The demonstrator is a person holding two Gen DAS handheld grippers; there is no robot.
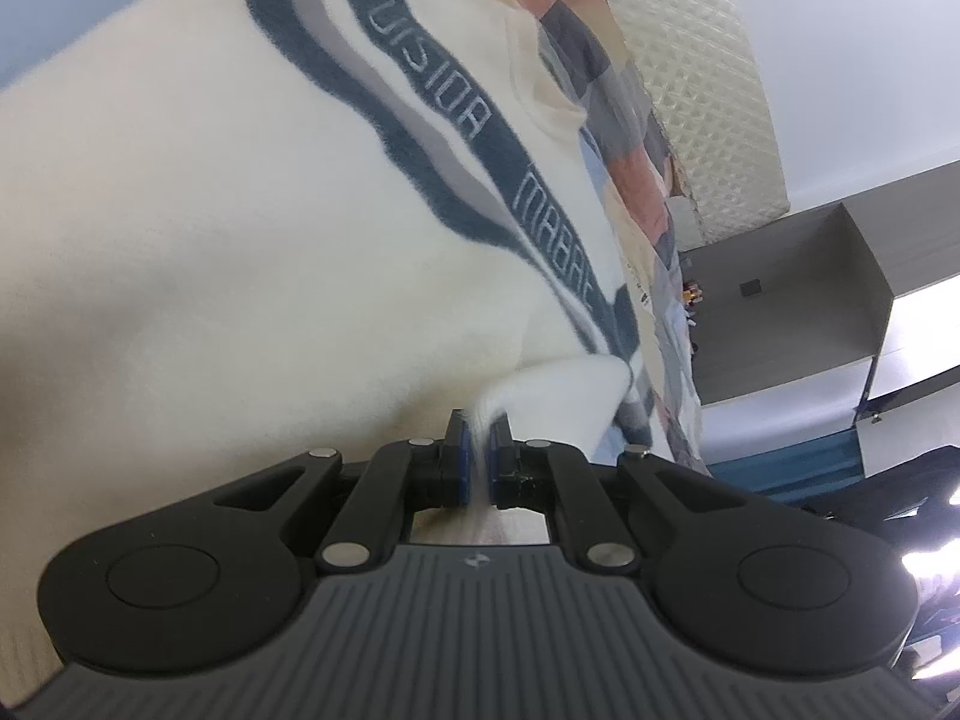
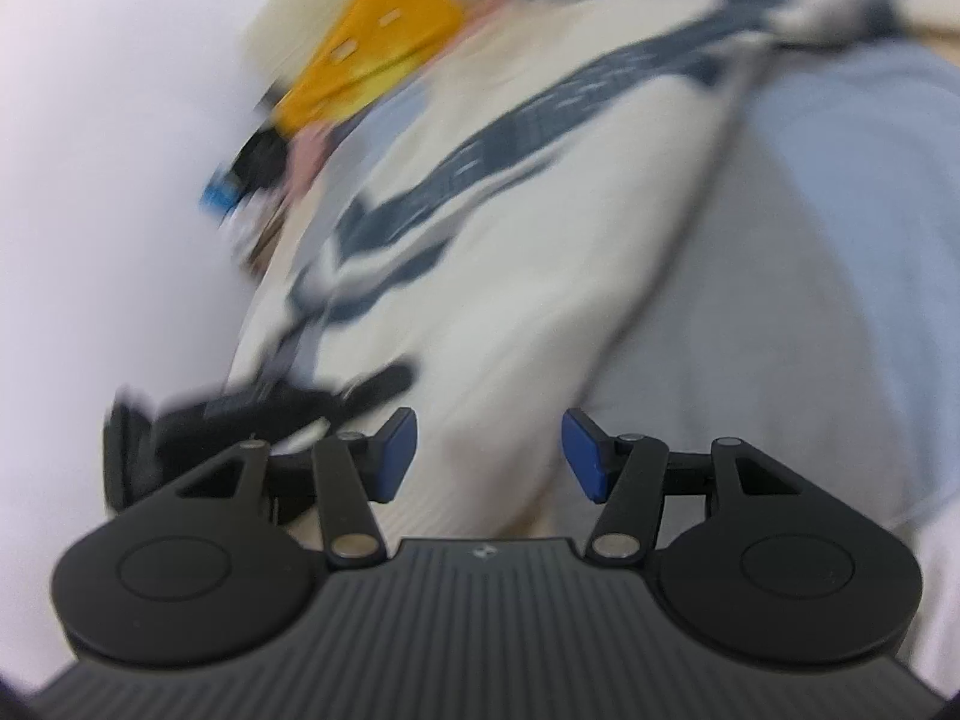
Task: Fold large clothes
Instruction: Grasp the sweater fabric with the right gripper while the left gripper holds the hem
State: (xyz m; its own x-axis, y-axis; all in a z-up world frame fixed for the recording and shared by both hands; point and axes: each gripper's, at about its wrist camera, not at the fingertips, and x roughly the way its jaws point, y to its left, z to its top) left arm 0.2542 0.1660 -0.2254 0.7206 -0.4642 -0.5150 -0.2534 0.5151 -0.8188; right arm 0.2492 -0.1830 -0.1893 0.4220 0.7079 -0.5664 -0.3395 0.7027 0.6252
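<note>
Sweater (image 1: 210, 228), cream knit with a dark blue and grey band carrying pale stitched lettering; in the left wrist view it fills most of the frame and hangs or drapes in front of the camera, the band running diagonally from upper left to lower right. A bunched fold of its edge passes between the blue pads of the left gripper (image 1: 477, 456), whose jaws are together and clamped on the fabric. Beside the sweater, on its right, a patchwork cloth (image 1: 624, 138) in pink, grey and pale blue, and beyond that a white quilted surface (image 1: 690, 60); whether these touch the sweater cannot be told. Farther right, a grey shelf (image 1: 798, 300) against a pale wall. In the right wrist view, heavily blurred, the same sweater (image 2: 510, 252) lies spread ahead of the camera, its dark band crossing from lower left to upper right, with a pale blue-grey fabric (image 2: 810, 252) on its right side; which lies on top cannot be told. The right gripper (image 2: 489, 456) has its jaws apart, with the blue pads standing well clear of each other and cream fabric visible behind the gap, nothing pinched between them. To the left, a black gripper body (image 2: 252, 414), blurred, against the sweater's edge. In the upper left background, a yellow object (image 2: 372, 42) and a small blue item (image 2: 219, 195), both too blurred to identify
</note>
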